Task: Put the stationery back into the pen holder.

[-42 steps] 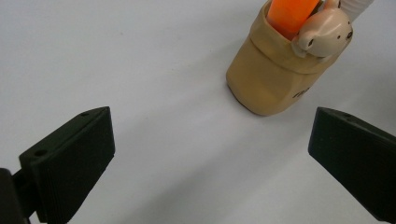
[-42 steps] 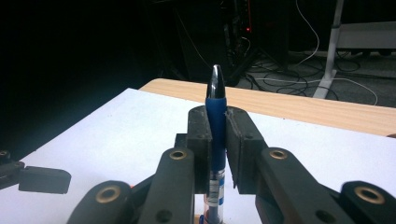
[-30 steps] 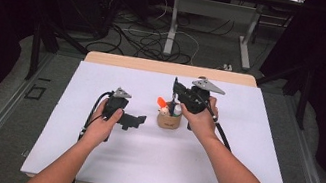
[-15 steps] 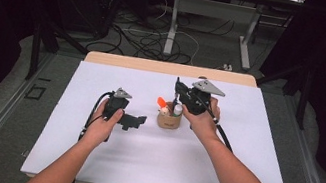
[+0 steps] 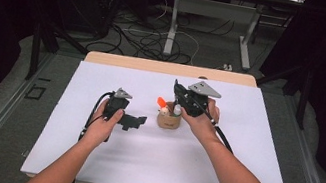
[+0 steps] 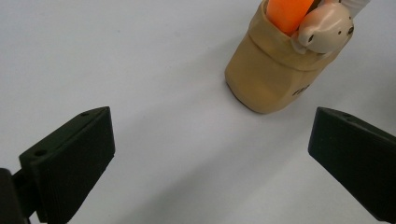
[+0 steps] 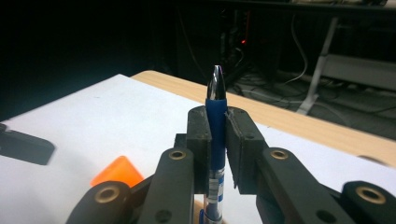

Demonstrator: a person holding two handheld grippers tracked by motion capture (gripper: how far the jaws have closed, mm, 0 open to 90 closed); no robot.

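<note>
Two grippers: one works, one waits.
Right gripper (image 7: 217, 140): jaws pinched tight on a blue pen (image 7: 215, 135), upright between the pads, silver tip on top.
Pen's place: directly above the tan cup (image 5: 168, 120), lower end at or just inside the mouth; whether it has cleared the rim I cannot tell.
Cup contents: an orange marker (image 6: 286, 14) and a small cream figure (image 6: 324, 29) stand in the cup, seen from the left gripper view.
Left gripper (image 6: 210, 154): jaws wide apart, holding nothing, aimed at the cup from just beside it, resting near the white table cover (image 5: 88, 159).
What changed: almost nothing; across the last second both hands sit where they were in the high view, and the grip on the pen looks the same.
Meaning for the work: a pause mid-transfer, in my judgement; the pen is either about to be lifted clear of the cup or lowered in.
Beyond: a wooden table edge (image 5: 170, 68), then cables on a dark floor.
</note>
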